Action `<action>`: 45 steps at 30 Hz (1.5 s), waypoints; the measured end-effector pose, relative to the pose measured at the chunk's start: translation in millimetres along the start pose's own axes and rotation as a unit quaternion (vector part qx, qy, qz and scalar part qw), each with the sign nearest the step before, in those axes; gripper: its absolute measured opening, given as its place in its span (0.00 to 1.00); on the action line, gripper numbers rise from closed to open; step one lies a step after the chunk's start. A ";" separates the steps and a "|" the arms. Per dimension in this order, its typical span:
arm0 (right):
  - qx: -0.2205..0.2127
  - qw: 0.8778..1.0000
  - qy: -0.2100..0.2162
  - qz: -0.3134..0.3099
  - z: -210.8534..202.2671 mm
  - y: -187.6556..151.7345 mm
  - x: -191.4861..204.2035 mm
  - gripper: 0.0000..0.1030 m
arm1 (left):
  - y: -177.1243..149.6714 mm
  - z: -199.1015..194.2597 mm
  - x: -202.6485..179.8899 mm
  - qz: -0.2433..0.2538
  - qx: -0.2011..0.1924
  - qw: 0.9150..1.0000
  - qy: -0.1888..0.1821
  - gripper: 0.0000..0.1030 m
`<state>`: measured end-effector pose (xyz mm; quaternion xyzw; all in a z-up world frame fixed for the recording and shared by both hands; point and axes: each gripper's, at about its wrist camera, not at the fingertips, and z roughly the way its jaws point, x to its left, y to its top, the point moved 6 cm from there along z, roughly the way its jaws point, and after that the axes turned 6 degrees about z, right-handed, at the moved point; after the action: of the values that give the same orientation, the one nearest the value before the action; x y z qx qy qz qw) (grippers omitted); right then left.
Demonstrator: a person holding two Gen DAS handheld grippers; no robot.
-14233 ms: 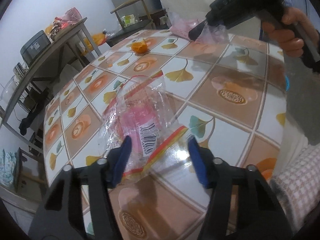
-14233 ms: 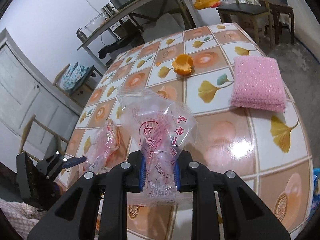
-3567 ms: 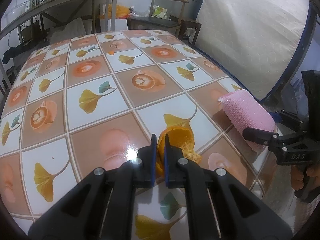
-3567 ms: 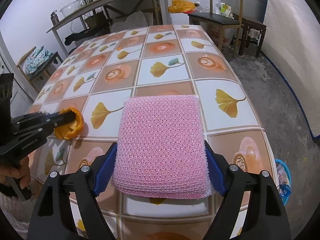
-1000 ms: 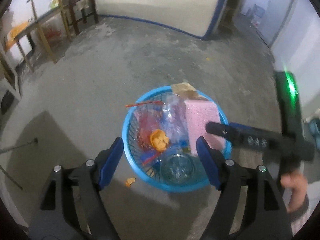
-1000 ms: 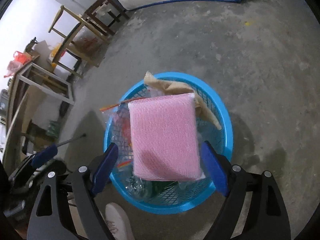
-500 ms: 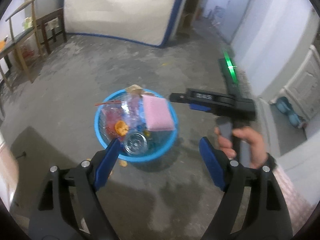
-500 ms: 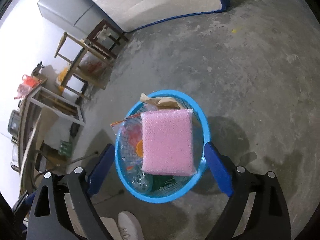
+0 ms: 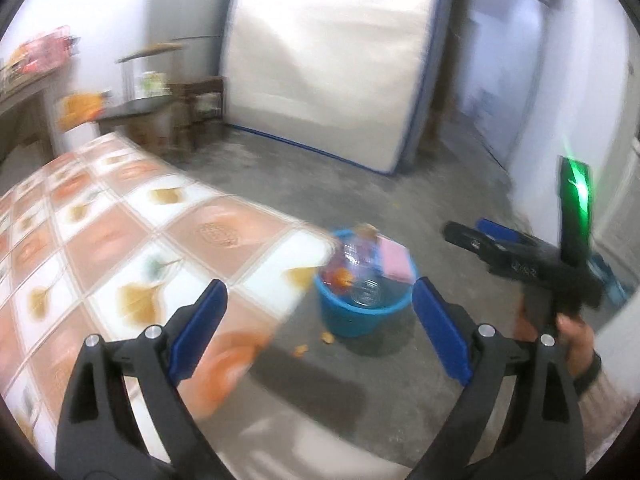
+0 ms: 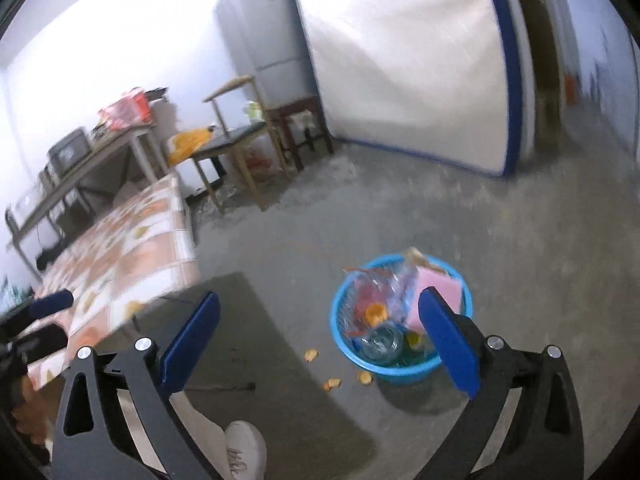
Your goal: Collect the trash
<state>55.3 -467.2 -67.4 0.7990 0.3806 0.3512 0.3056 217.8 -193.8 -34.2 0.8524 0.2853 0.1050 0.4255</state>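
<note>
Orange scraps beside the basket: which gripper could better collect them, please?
Probably the right gripper: open, empty, orange scraps just ahead; the left gripper, also open, is behind the table corner.

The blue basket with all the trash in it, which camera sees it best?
The right wrist view: it looks down into the blue basket, showing most of its rim and the trash inside. The left wrist view shows it from the side, blurrier, partly behind the table.

Ahead and left of your grippers stands a table [image 9: 132,216] under a leaf-patterned cloth. Beyond it you see a wooden chair [image 10: 236,136], a dark stool [image 10: 304,128] and a grey fridge [image 10: 268,32]. A white mattress [image 10: 408,60] with blue edging leans against the far wall. A white shoe [image 10: 244,452] shows below.
</note>
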 end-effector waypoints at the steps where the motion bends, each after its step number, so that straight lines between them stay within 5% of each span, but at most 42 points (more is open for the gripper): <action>1: -0.007 1.000 -0.003 -0.011 -5.8 0.9 16.2 0.94 | -2.9 -12.6 13.4 -0.022 -0.011 1.000 0.020 0.89; 4: -0.026 0.999 0.005 -0.034 -22.3 5.2 57.9 0.94 | -10.5 -37.8 41.7 -0.072 -0.033 0.993 0.083 0.92; 7: -0.045 0.997 0.001 -0.060 -35.7 5.9 94.7 0.94 | -20.9 -57.2 66.9 -0.117 -0.047 0.979 0.162 0.92; 12: -0.056 0.990 -0.020 -0.128 -50.5 -6.6 143.1 0.94 | -38.3 -85.1 101.3 -0.183 -0.029 0.942 0.281 0.92; 17: -0.083 0.976 -0.052 -0.196 -63.6 -18.5 177.8 0.94 | -52.9 -116.2 125.5 -0.225 -0.040 0.911 0.344 0.92; 20: -0.073 0.972 -0.072 -0.212 -64.2 -25.7 188.8 0.94 | -59.0 -124.2 127.6 -0.226 -0.027 0.900 0.373 0.92; 27: 0.012 0.974 -0.080 -0.209 -58.1 -62.0 184.2 0.94 | -89.6 -104.6 109.3 -0.234 0.067 0.912 0.330 0.92; 33: 0.054 0.979 -0.085 -0.179 -53.1 -77.0 162.5 0.94 | -96.9 -110.6 100.8 -0.249 0.059 0.907 0.336 0.92; 45: 0.040 0.981 -0.099 -0.162 -64.0 -65.8 143.6 0.94 | -93.3 -102.5 78.4 -0.236 0.070 0.917 0.314 0.92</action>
<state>45.2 -300.5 -33.7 0.7693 0.4867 0.2004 0.3623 201.5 -36.1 -49.3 0.7114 0.6032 0.2436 0.2659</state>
